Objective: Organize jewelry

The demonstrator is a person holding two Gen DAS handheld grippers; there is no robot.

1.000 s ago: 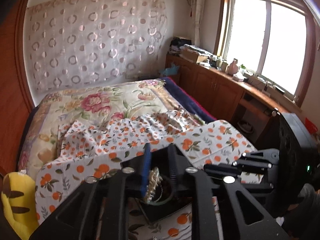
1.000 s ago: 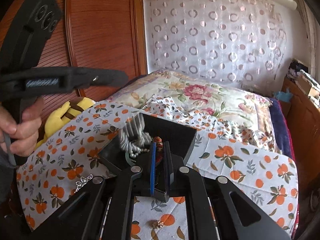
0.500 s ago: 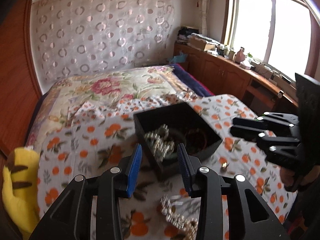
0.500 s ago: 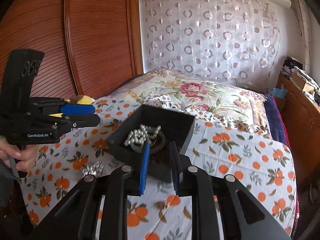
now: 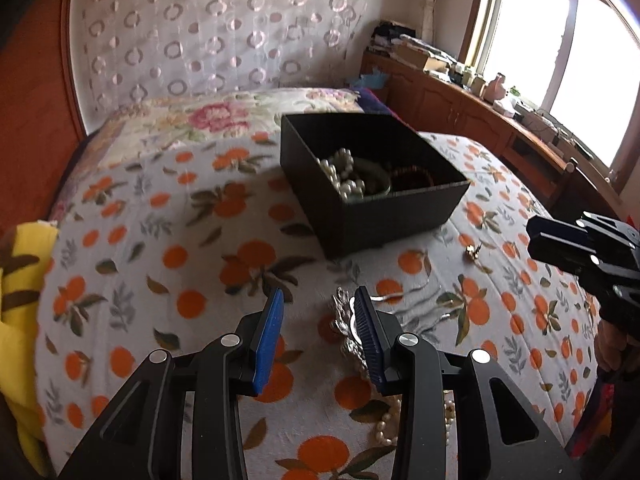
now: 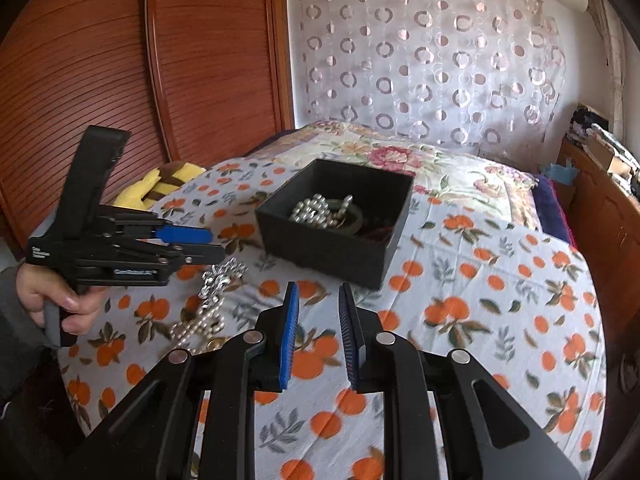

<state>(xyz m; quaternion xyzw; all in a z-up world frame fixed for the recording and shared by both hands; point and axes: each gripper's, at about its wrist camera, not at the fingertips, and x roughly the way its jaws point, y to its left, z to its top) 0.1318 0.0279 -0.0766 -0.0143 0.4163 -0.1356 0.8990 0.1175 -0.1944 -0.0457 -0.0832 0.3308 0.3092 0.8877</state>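
Left claw [image 5: 318,300]: spread, blue pads apart, nothing between them, held above the orange-print sheet [image 5: 160,248] on the bed.
Right claw [image 6: 318,294]: spread, nothing held, over the same sheet.
Silver chain [image 6: 218,280]: loose on the sheet, just beside the left claw's tip, running toward a pearl strand [image 6: 192,328] nearer the camera.
Small earring [image 5: 472,251]: on the sheet, near the box's front corner.
Black box [image 5: 376,196]: open, on the sheet beyond both claws; holds pearls [image 5: 344,172], a dark green bangle [image 5: 376,178] and a dark red bead bracelet [image 5: 412,176].
Yellow plush toy [image 6: 168,184]: at the bed's edge by the wooden wardrobe [image 6: 120,60].
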